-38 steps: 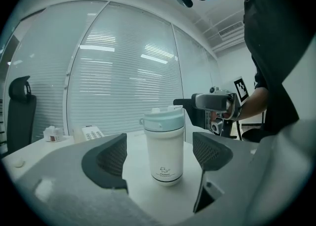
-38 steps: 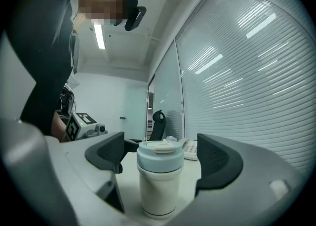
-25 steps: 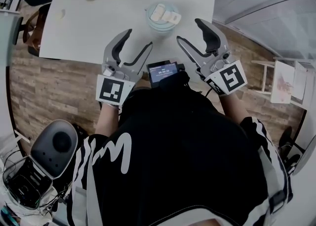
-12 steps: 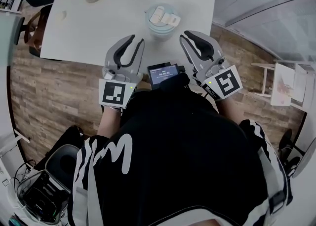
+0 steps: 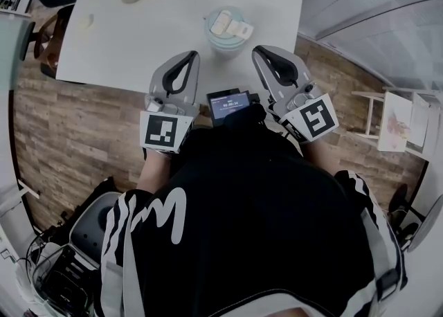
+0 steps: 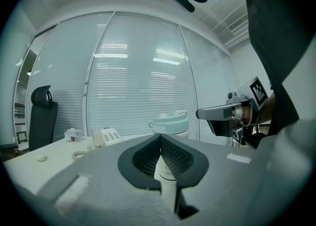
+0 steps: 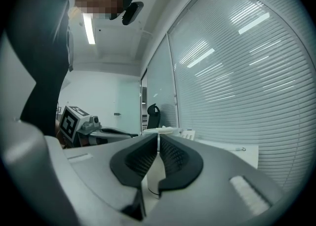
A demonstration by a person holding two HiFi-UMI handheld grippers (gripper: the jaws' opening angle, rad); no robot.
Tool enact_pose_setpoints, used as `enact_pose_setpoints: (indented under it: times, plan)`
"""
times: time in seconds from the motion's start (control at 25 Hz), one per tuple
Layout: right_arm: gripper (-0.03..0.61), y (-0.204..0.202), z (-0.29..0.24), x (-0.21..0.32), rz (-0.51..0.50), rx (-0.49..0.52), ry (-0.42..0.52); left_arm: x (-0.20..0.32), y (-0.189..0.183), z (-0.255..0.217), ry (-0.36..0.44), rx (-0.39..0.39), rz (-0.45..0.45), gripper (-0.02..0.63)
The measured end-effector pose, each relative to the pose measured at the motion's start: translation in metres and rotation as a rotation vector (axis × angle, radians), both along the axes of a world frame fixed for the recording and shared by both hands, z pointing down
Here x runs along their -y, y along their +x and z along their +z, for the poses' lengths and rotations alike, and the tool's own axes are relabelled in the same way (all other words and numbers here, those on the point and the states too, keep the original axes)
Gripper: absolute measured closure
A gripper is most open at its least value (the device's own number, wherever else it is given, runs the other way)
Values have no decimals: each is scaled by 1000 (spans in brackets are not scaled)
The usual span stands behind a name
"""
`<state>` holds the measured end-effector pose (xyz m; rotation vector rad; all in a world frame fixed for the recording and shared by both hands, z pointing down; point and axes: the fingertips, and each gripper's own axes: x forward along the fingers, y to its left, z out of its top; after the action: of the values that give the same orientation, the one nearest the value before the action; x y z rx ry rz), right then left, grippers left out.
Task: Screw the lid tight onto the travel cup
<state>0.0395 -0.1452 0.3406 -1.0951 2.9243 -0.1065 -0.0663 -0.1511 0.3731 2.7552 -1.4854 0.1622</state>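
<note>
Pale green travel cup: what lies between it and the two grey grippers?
Only bare white table, seen in the head view, separates the travel cup from the grey left gripper and right gripper.

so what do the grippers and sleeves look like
The left gripper and right gripper match: light grey bodies, curved jaws with black ribbed pads, a white cube with black square markers. The person wears a black top with white-striped sleeves.

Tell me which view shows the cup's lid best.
The head view: the lid shows whole, from above. The left gripper view gives its side above shut jaws; the right gripper view only a sliver behind shut jaws.
</note>
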Motion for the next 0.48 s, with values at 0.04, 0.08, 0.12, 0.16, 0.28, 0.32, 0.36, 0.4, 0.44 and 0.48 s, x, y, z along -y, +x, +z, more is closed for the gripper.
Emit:
enact_pose_setpoints:
  times: [0.04,0.08,0.12,0.16,0.28,0.32,0.36,0.4,0.44,0.48]
  plan:
    - [568,0,0,1,1,2,-2,0,0,0,1,-2,-3,612]
    - [572,1,-1,1,2,4,-2,1,0,-1,0,-2,-5,612]
    - [577,2,-1,2,4,3,-3,1,-1,-1,-1,-2,-8,612]
    - [578,2,-2,2,5,3,-3,1,-1,-2,-3,-2,-11,612]
    - [578,2,-5,2,3,5,5,2,-3,-3,-23,-11,-24,612]
    - [578,1,-6,1,0,7,8,3,-3,-5,-26,-18,-27,612]
    - [578,1,-7,1,-2,8,11,4,-3,-7,-21,-25,-27,612]
    - [578,0,-8,1,-3,8,13,4,-2,-9,-15,-28,-26,612]
    - [578,-1,-9,1,-4,7,14,5,-2,-10,-17,-27,-27,612]
    - [578,-1,-10,1,-4,5,14,6,-2,-12,-24,-24,-31,612]
